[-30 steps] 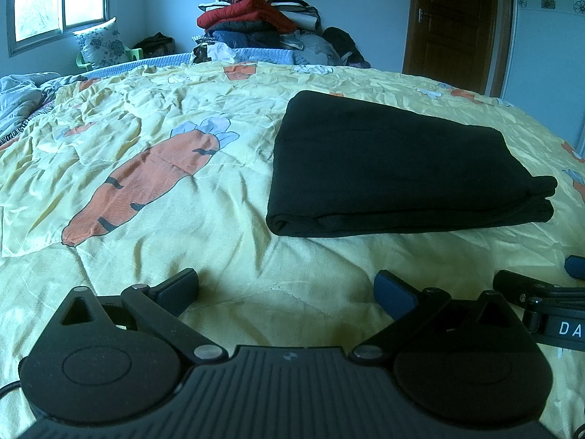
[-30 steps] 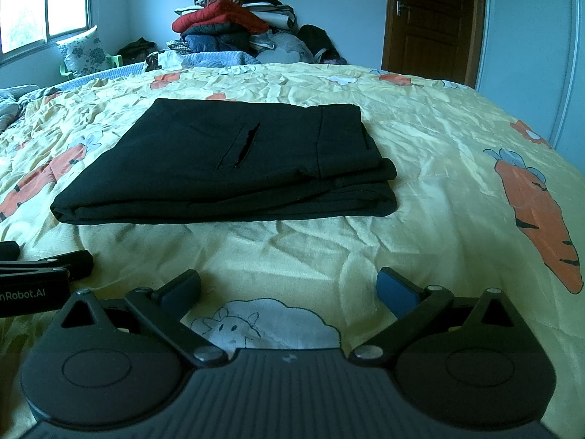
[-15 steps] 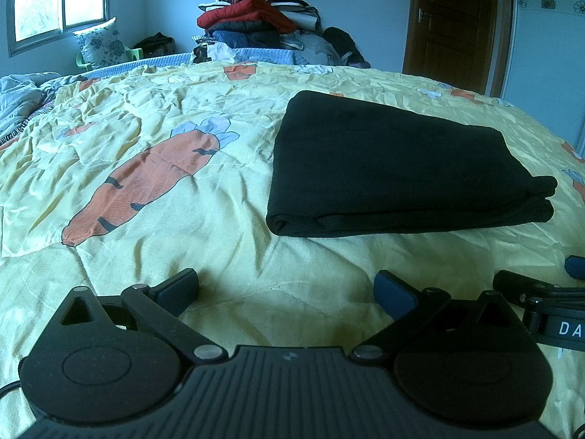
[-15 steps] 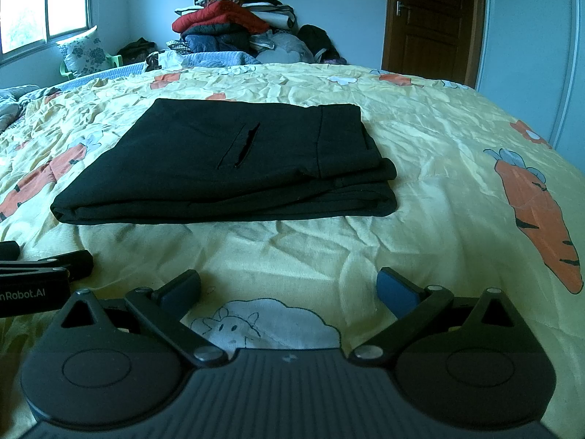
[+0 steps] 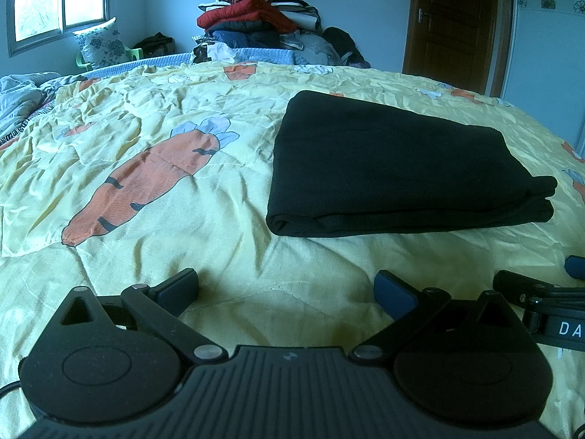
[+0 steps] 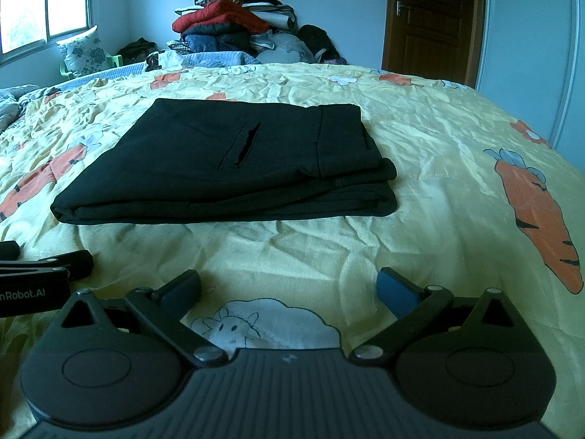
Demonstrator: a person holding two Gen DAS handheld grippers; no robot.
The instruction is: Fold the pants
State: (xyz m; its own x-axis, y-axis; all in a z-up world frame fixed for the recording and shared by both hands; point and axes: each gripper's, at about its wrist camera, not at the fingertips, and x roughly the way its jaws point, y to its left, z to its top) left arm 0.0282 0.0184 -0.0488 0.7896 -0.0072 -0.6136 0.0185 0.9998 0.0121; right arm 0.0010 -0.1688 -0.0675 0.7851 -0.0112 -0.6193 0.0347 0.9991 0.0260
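Observation:
The black pants (image 5: pixel 395 168) lie folded into a flat rectangle on the yellow carrot-print bedspread (image 5: pixel 153 241). In the right wrist view the pants (image 6: pixel 234 168) show a pocket slit and stacked layers at their right edge. My left gripper (image 5: pixel 287 291) rests low on the bed, open, nothing between its fingers, a short way in front of the pants' near-left corner. My right gripper (image 6: pixel 289 287) is likewise open and empty, in front of the pants' near edge. Each gripper shows at the edge of the other's view: right gripper (image 5: pixel 541 292), left gripper (image 6: pixel 44 267).
A tall pile of clothes and bedding (image 5: pixel 263 25) stands beyond the far edge of the bed. A brown door (image 5: pixel 453 25) is at the back right, a window (image 5: pixel 55 3) and a floral cushion (image 5: pixel 98 42) at the back left. Crumpled bedding (image 5: pixel 18 95) lies far left.

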